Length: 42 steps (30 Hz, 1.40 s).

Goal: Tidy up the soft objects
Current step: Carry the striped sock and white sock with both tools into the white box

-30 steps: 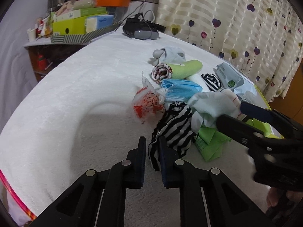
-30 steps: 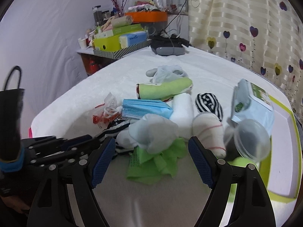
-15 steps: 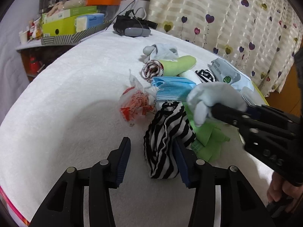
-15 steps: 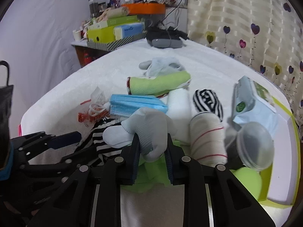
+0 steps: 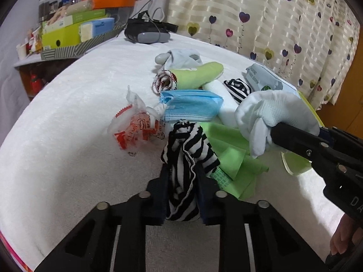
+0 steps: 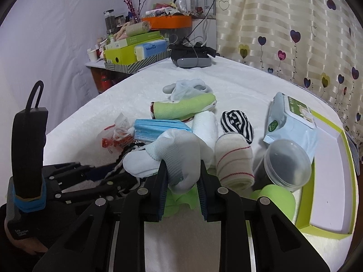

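Note:
A black-and-white striped sock (image 5: 188,149) lies bunched on the white bed cover (image 5: 68,136). My left gripper (image 5: 181,176) is closing on it, and its pads press the sock's lower part. A pale blue sock (image 6: 172,149) is lifted a little over a green cloth (image 5: 229,154), with my right gripper (image 6: 182,172) shut on it. In the left wrist view the pale blue sock (image 5: 276,108) hangs from the right gripper's fingers (image 5: 295,136) at the right. Behind lie a blue face mask (image 5: 190,107) and a rolled green sock (image 5: 199,74).
A red-printed plastic packet (image 5: 136,129) lies left of the pile. A cream sock with red stripes (image 6: 233,161), a striped sock ball (image 6: 237,122), a clear tub (image 6: 285,165) and a wipes pack (image 6: 290,122) sit by a green-rimmed tray (image 6: 329,181). A headset (image 6: 190,56) rests at the far edge.
My left gripper opened, moved forward around the striped sock and shut on it. My right gripper shut on the pale blue sock and has lifted it slightly.

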Available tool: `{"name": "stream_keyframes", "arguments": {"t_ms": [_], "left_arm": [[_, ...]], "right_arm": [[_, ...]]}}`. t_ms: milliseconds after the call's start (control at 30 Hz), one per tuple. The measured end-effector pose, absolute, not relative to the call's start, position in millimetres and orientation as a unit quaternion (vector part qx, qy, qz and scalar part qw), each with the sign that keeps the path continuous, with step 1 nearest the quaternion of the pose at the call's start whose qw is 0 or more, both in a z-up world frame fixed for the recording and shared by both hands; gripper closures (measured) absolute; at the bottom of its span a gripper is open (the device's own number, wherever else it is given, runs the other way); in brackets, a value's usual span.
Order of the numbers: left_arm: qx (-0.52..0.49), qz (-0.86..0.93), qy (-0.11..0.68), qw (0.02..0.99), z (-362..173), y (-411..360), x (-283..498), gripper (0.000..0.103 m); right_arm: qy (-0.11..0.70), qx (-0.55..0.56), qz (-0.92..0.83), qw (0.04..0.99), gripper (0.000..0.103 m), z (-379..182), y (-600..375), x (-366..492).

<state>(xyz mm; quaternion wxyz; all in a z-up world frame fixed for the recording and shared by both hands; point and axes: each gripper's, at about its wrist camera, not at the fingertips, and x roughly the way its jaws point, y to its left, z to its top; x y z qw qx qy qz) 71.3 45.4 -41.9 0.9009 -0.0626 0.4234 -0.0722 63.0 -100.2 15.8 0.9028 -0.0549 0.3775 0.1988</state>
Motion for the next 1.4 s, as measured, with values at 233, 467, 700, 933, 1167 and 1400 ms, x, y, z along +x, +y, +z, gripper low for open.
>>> {"name": "stream_keyframes", "arguments": {"t_ms": [233, 467, 700, 933, 1167, 1400], "left_arm": [[-0.062, -0.059, 0.410, 0.908, -32.4, 47.2, 60.5, 0.093], [-0.065, -0.049, 0.385, 0.919, -12.5, 51.4, 44.2, 0.093], [-0.069, -0.058, 0.359, 0.929, 8.6, 47.5, 29.8, 0.093], [-0.056, -0.081, 0.350, 0.932, 22.1, 24.2, 28.0, 0.093], [-0.033, -0.115, 0.347, 0.930, 30.5, -14.3, 33.0, 0.093], [-0.012, -0.158, 0.338, 0.928, 40.1, -59.9, 41.7, 0.093]], "right_arm": [[0.367, -0.048, 0.198, 0.908, 0.078, 22.5, -109.2, 52.0], [0.353, -0.038, 0.198, 0.914, 0.078, 31.7, -118.5, 39.3], [0.335, -0.026, 0.194, 0.922, 0.078, 42.8, -132.8, 24.6], [0.323, -0.008, 0.180, 0.929, 0.078, 49.5, -156.5, 16.4], [0.318, 0.011, 0.155, 0.935, 0.078, 52.4, -184.5, 11.6], [0.310, 0.030, 0.114, 0.943, 0.078, 56.1, -223.9, 7.9]]}}
